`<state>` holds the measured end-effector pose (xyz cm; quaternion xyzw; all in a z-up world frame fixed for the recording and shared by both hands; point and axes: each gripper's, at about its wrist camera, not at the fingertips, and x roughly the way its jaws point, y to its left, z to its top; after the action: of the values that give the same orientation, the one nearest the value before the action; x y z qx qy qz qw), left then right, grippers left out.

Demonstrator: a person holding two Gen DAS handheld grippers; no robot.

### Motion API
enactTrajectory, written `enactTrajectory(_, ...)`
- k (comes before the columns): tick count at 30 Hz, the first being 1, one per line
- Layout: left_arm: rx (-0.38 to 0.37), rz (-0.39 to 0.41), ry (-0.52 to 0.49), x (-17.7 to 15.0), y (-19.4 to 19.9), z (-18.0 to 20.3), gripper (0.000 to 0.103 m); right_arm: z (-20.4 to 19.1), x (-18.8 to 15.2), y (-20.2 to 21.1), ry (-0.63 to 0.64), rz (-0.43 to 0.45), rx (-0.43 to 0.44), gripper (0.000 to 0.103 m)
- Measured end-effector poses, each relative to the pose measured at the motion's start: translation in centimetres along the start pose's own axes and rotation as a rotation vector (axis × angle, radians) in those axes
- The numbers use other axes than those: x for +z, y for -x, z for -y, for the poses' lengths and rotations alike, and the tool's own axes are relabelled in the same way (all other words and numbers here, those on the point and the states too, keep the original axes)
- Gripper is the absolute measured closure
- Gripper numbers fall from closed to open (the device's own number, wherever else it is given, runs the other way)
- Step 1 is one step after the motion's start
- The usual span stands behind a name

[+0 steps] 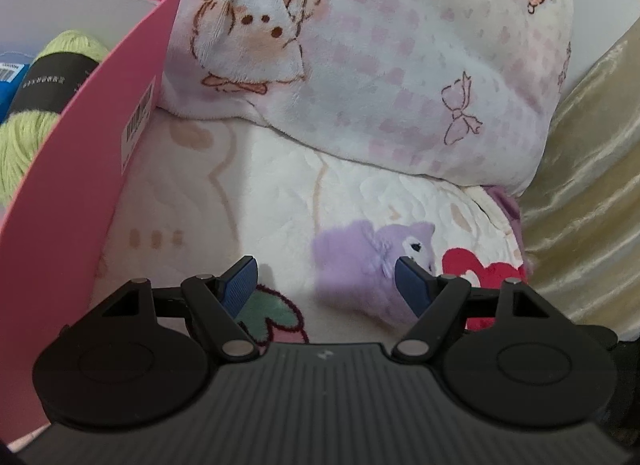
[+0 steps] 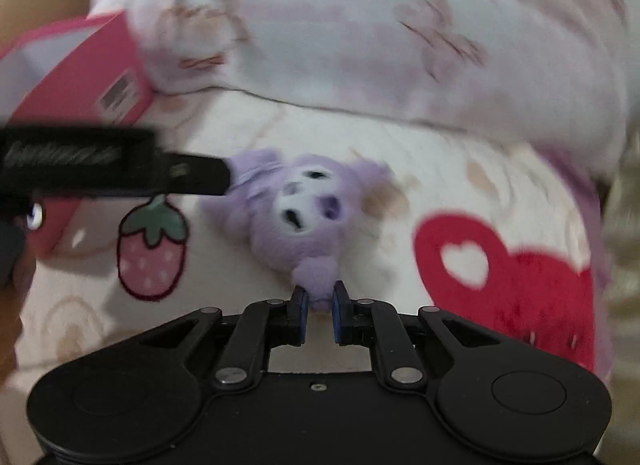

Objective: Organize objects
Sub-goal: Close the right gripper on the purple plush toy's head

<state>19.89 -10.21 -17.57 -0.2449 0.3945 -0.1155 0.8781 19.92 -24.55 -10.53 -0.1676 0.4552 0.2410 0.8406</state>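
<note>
1. Right gripper [image 2: 320, 299] pinches a lower tip of the purple plush [image 2: 298, 211], which lies on the cream blanket [image 2: 400, 169].
2. Left gripper [image 1: 326, 279] is spread, nothing between its blue pads [image 1: 240, 285]; the plush sits just beside its right pad.
3. Pink box [image 1: 96, 153] stands at left, holding green yarn [image 1: 24, 137].
4. Behind lies a pillow [image 1: 400, 65].

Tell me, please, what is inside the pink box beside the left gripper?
Inside the pink box lies a green yarn ball with a dark label, and something blue beside it. The box wall covers whatever lies lower down.
</note>
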Motion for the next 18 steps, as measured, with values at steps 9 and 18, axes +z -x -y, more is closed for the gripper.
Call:
enactTrajectory(9, -0.024, 0.014, -0.055, -0.7, -0.6, 0.8, 0.034, 2.0, -0.1, 1.3, -0.026, 0.010, 0.174, 0.051)
enactTrajectory(18, -0.036, 0.034, -0.043, -1.1, -1.6, 0.2, 0.046, 2.7, 1.2, -0.2, -0.035, 0.101, 0.172, 0.037)
